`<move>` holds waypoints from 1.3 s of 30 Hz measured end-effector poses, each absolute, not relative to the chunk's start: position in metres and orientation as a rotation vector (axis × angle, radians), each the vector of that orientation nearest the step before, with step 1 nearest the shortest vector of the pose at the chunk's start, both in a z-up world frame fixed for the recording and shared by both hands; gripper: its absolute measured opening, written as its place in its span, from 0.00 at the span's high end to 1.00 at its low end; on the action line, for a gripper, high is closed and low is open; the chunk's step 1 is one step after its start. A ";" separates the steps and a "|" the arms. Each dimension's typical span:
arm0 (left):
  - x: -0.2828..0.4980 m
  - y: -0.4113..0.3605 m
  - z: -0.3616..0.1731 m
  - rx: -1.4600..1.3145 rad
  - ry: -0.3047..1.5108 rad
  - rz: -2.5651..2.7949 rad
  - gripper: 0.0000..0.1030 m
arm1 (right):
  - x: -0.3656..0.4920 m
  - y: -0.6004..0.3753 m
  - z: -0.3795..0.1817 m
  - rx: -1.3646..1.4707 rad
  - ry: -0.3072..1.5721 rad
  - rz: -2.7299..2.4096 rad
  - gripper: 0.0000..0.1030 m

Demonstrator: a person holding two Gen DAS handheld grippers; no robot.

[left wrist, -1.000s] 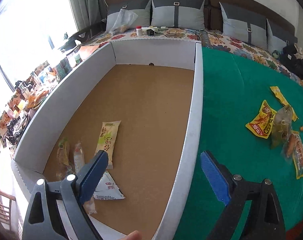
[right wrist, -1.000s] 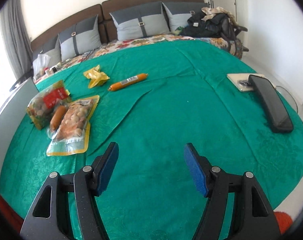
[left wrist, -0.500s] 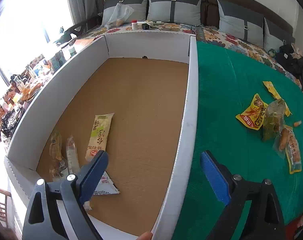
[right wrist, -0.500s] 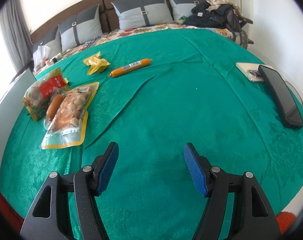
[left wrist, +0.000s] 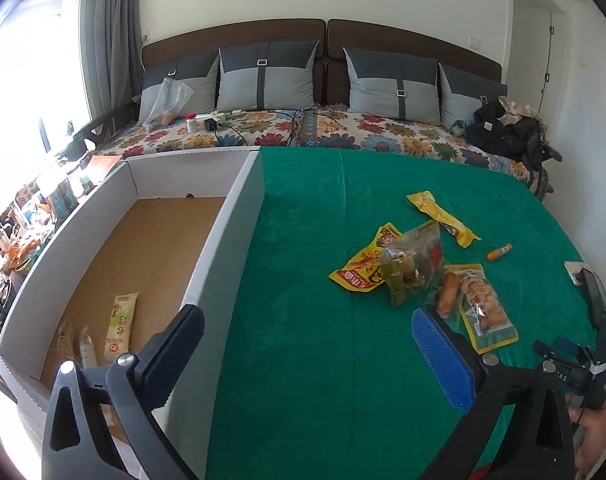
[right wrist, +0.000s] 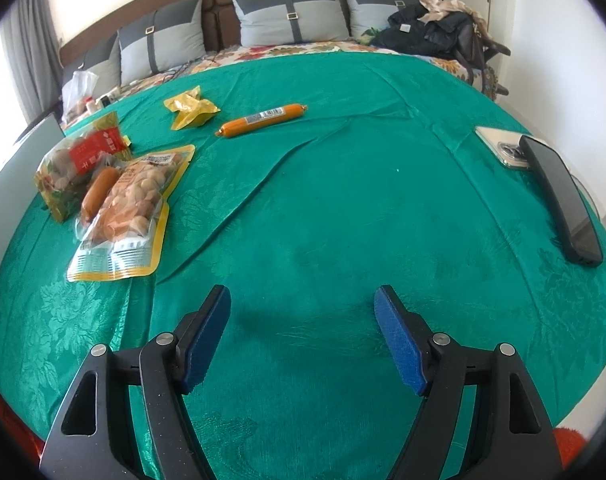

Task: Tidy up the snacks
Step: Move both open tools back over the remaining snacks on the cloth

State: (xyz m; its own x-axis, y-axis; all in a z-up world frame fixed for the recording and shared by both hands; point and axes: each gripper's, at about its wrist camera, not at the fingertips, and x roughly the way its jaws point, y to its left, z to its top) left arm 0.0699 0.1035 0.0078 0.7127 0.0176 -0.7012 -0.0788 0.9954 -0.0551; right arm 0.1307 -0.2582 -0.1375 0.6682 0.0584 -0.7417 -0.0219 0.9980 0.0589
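Left hand-held gripper (left wrist: pixel 307 350) opening, empty — yellow peanut pouch (left wrist: pixel 485 308) flat, glossy.

One white cardboard box (left wrist: pixel 207 264) holds three snack packets (left wrist: pixel 121 328). On the green bedspread (right wrist: pixel 343 200) lie five more packets: two yellow pouches (left wrist: pixel 361 266), one clear bag (right wrist: pixel 69 168), one yellow-edged pouch (right wrist: pixel 123 216) and one long yellow wrapper (left wrist: pixel 443 218). Two orange sausages (right wrist: pixel 261 119) lie there too. Four cushions (left wrist: pixel 265 76) line the headboard. Two phones (right wrist: pixel 559 196) rest at the edge.
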 end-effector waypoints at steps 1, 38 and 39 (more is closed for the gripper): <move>0.073 0.092 0.002 -0.096 0.810 0.015 0.00 | 0.130 -0.258 -0.138 0.047 0.837 0.047 0.24; 0.097 0.048 -0.142 -0.029 1.104 0.035 0.00 | 0.143 -0.243 -0.139 -0.020 0.957 0.057 0.06; 0.097 0.048 -0.142 -0.028 1.100 0.033 0.00 | 0.146 -0.243 -0.138 -0.019 0.978 0.055 0.06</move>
State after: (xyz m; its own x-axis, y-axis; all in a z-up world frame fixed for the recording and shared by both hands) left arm 0.0967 0.0475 -0.1419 0.4528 0.0131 -0.8915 -0.0411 0.9991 -0.0061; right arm 0.1458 -0.2430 -0.1384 0.5577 0.0383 -0.8292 -0.0553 0.9984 0.0089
